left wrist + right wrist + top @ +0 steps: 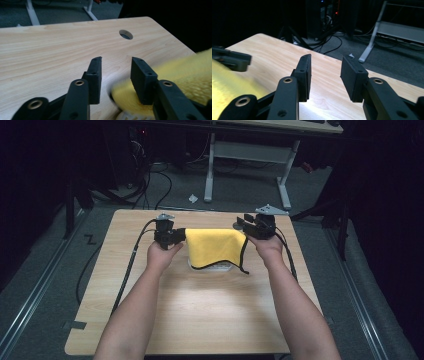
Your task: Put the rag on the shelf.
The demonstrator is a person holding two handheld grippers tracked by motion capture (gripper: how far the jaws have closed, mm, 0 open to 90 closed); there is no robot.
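Seen from the high view, the left gripper and the right gripper sit at opposite ends of a yellow cloth, which lies draped over a white object on the wooden table. The cloth spans the gap between the two grippers, its near edge falling toward the person, with a dark trim running down the side below the right gripper. In the left gripper view, the left gripper has its jaws parted about halfway with bare table between them; the yellow cloth lies beside and under the outer face of the jaw on that view's right, blurred, and nothing is pinched. A round hole in the table lies ahead of those jaws. In the right gripper view, the right gripper likewise stands about half open with nothing between its pads, only tabletop; the yellow cloth lies off to that view's left, apart from its jaws, and the left gripper shows beyond the cloth's far end.
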